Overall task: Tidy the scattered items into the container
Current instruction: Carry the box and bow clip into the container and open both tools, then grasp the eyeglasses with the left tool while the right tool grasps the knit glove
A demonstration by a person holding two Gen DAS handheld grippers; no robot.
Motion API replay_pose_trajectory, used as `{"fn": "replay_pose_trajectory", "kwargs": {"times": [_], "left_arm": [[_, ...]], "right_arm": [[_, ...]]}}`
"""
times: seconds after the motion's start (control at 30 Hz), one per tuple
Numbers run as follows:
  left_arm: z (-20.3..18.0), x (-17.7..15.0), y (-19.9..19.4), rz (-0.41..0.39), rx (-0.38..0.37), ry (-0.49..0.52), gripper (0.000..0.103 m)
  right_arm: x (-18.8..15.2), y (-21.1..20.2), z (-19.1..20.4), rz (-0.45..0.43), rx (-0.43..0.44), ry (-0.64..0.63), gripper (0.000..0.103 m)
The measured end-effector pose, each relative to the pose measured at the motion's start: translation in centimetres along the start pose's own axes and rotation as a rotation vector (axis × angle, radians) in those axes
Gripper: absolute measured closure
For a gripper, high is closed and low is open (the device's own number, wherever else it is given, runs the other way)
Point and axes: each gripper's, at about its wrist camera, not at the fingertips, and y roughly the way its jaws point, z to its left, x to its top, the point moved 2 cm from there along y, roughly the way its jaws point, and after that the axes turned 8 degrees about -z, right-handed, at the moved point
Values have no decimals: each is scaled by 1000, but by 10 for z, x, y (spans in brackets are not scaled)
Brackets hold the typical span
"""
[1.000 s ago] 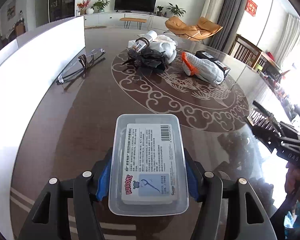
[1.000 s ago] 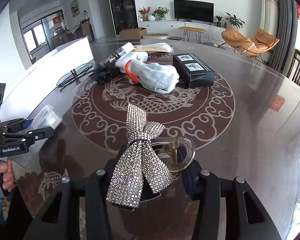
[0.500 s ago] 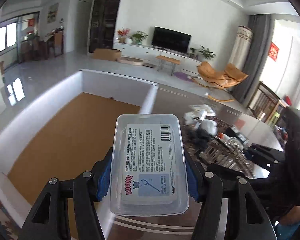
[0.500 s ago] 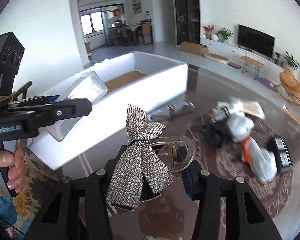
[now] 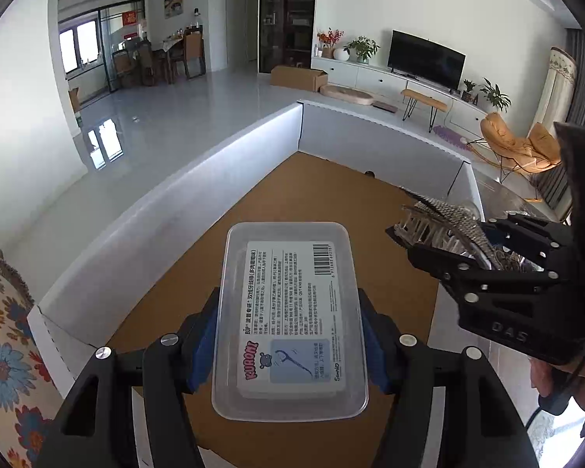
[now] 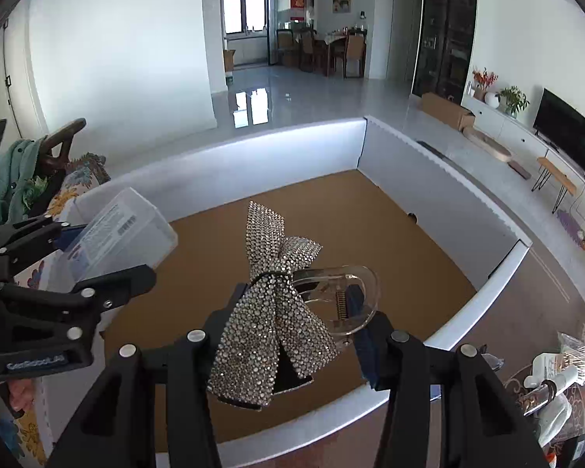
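Clear plastic floss-pick box (image 5: pixel 292 312) clamped by its two long sides between the blue pads of the left tool (image 5: pixel 290 335), label uppermost; grasped this way, presumably, to leave the underside free for a flat drop. Suspended above the brown cardboard floor of the white-walled container (image 5: pixel 253 148), over its near-left part, touching neither floor nor wall. Long axis laid along the tool's own line, barcode end leading towards the far corner, cartoon logo end nearest the camera, whole box pitched downwards. Rhinestone bow hair clip (image 6: pixel 277 312) pinched in the right tool (image 6: pixel 292 327), blue pads closed on the transparent claw body and its spring, bow draped over the top and partly masking the grip. Likewise carried over the container interior, nearer its front wall, clear of the floor. Bow's long axis roughly in line with the tool, narrow tail directed at the far wall, broad tails hanging back over the fingers; clear claw loop bulging to the right. Both tools side by side and apart, angled down into the container, judged poised for release of both items together. Bottle and packets (image 6: pixel 557 366) left on the patterned surface (image 6: pixel 557 312) outside the container's right wall, judged the remainder of the tidying.
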Motion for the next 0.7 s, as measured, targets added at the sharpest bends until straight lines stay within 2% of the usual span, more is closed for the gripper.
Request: {"fn": "replay_pose_trajectory", "kwargs": {"times": [0.07, 0.17, 0.27, 0.33, 0.37, 0.43, 0.5, 0.6, 0.7], "left_arm": [[-2, -1, 5, 20, 5, 4, 41], [-3, -5, 12, 61, 5, 1, 41], [-3, -9, 16, 88, 11, 2, 41], [-5, -9, 20, 124, 2, 8, 35], [-6, -10, 21, 136, 5, 14, 28], [-7, -11, 21, 134, 10, 19, 21], [-8, -10, 22, 136, 14, 10, 9], [-6, -11, 22, 133, 4, -15, 8], [-5, -13, 10, 75, 12, -40, 8]], "right_arm": [[-2, 17, -9, 16, -27, 17, 54], [-3, 25, -20, -14, -59, 60, 52], [-7, 32, -26, 20, -109, 95, 50], [-10, 35, -29, 31, -114, 120, 45], [-10, 35, -29, 25, -112, 126, 43], [-10, 35, -31, 29, -96, 146, 43], [-8, 27, -32, -1, -71, 173, 43], [-4, 0, -36, -75, -70, 197, 42], [-17, -39, -51, -155, -92, 250, 42]]}}
